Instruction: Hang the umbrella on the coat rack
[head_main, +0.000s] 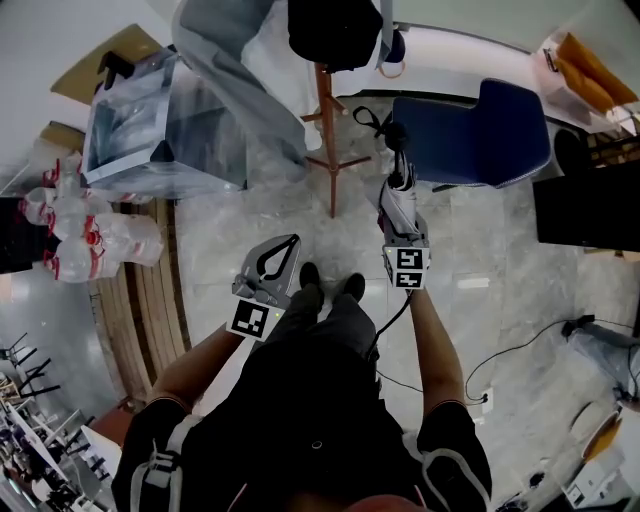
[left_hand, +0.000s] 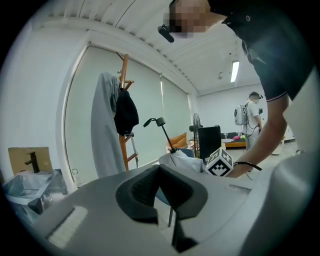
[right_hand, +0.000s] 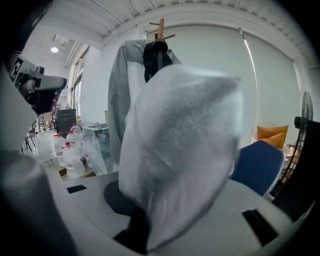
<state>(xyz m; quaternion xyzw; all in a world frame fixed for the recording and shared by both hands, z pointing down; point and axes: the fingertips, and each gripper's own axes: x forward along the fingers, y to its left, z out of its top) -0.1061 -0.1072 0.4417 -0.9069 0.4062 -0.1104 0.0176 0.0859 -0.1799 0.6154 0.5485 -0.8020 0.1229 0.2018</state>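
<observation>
Coat rack (head_main: 331, 130) stands at the far side, already loaded with a grey coat (head_main: 225, 60) and some dark bundle (head_main: 335, 30), with a blue chair (head_main: 470, 135) just right of it. The umbrella (head_main: 401, 200) is folded and held in the air in front of the person, near the rack but apart from it. Right hand-held gripper (head_main: 402, 235) is clamped round the bunched canopy, I'd guess to leave the handle end free for a peg. Its long axis runs near to far, with the handle and strap loop (head_main: 372, 118) pointing at the rack. Left hand-held gripper (head_main: 290, 243) is clenched on nothing, idle on the left.
</observation>
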